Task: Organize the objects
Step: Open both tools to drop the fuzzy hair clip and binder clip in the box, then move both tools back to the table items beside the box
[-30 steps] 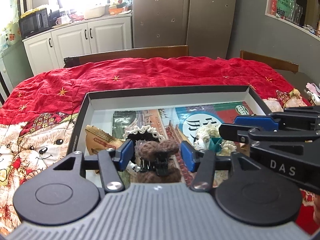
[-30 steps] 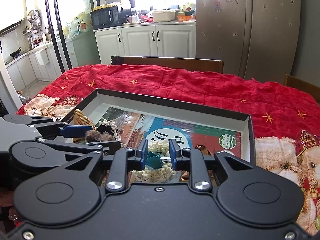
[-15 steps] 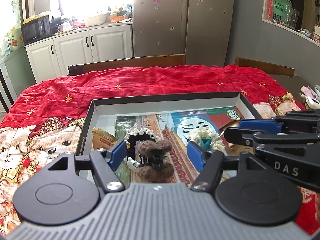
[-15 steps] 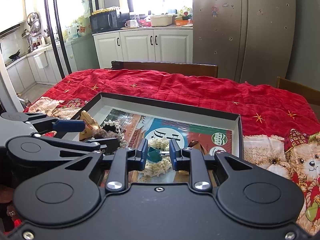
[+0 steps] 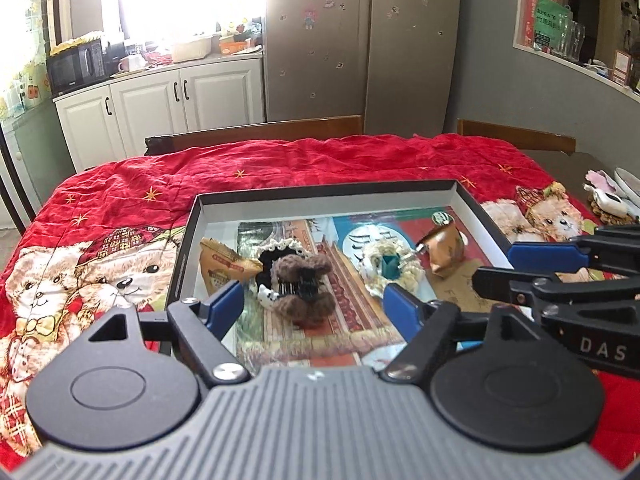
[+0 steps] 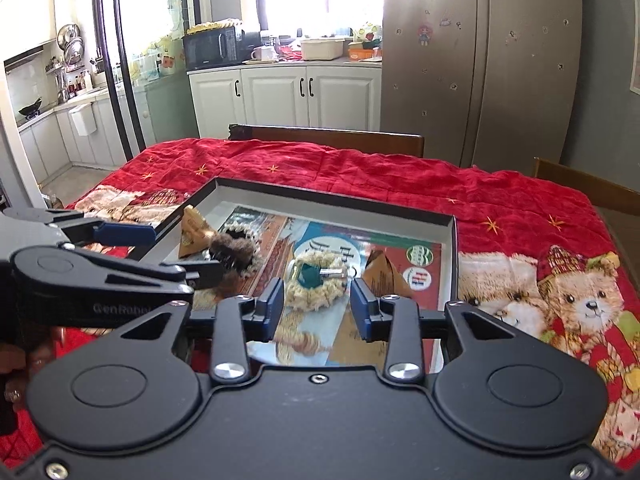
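Observation:
A shallow black-rimmed box (image 5: 320, 194) (image 6: 336, 202) lies on the red cloth. In it rest a brown fuzzy hair claw (image 5: 302, 284) (image 6: 234, 254) on a black lace-edged scrunchie (image 5: 280, 250), a cream scrunchie with a teal clip (image 5: 390, 266) (image 6: 316, 278), and two tan triangular packets (image 5: 222, 266) (image 5: 444, 250). My left gripper (image 5: 314, 312) hangs over the box's near side; its jaws are opening, wide apart, the brown claw lying beyond them untouched. My right gripper (image 6: 318, 310) is also opening, its pads clear of the cream scrunchie just ahead.
The table wears a red quilt with teddy bears (image 6: 576, 304) (image 5: 80, 280). Wooden chair backs (image 5: 256, 132) (image 6: 328, 138) stand at the far edge. Small items (image 5: 608, 200) sit at the right corner. White cabinets and a steel fridge are behind.
Both grippers have drawn back and risen from the box. The left jaws spread wider off the brown claw; the right jaws let go of the teal clip, which now lies in the box.

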A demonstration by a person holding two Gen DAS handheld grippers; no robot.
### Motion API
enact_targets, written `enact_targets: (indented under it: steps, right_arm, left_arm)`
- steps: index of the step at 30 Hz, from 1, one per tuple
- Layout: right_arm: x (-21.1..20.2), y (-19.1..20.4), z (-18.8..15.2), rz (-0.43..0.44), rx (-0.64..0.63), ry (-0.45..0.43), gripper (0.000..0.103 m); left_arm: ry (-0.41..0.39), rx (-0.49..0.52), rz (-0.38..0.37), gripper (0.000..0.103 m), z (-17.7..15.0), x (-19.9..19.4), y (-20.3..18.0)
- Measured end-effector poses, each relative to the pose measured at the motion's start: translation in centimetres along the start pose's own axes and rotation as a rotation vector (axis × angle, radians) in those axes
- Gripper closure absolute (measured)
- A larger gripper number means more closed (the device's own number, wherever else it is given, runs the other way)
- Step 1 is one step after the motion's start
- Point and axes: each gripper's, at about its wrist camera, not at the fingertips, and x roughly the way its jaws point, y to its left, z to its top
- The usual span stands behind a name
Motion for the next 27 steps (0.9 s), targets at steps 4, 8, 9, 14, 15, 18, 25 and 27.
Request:
enact_targets:
  steps: [4, 8, 9, 14, 15, 18, 25, 27]
  right_arm:
    - [-1.9, 0.2, -0.7, -0.002, -0.007, -0.012, 0.065]
    - [-3.7, 0.4, -1.3, -0.007, -0.011, -0.022, 0.065]
    - [-4.2, 0.4, -1.5, -0.007, -0.012, -0.024, 0.065]
    - [-6.0, 0.8, -2.5, -0.007, -0.019, -0.023, 0.065]
    - [-6.2, 1.0, -2.7, -0.006, -0.026, -0.023, 0.065]
    - [-7.1, 1.8, -3.3, -0.013, -0.053, -0.027, 0.065]
    - [-8.9, 2.9, -4.5, 0.009, -0.071, -0.026, 0.065]
    - [-9.2, 3.2, -5.1, 0.014, -0.072, -0.016, 0.065]
  left_arm:
    - [-0.006, 0.007, -0.005, 0.017, -0.5, -1.3, -0.2]
    - [-0.011, 0.011, -0.011, 0.016, -1.1, -2.5, -0.4]
    - [-0.011, 0.013, -0.012, 0.016, -1.2, -2.8, -0.5]
    - [-0.011, 0.018, -0.024, 0.016, -2.1, -4.2, -0.8]
    - [-0.013, 0.018, -0.025, 0.016, -2.3, -4.5, -0.8]
    - [-0.017, 0.019, -0.034, 0.016, -2.7, -5.3, -0.9]
    - [-0.012, 0.027, -0.049, 0.016, -4.1, -6.9, -0.9]
    - [-0.005, 0.026, -0.055, 0.016, -4.8, -7.2, -0.9]
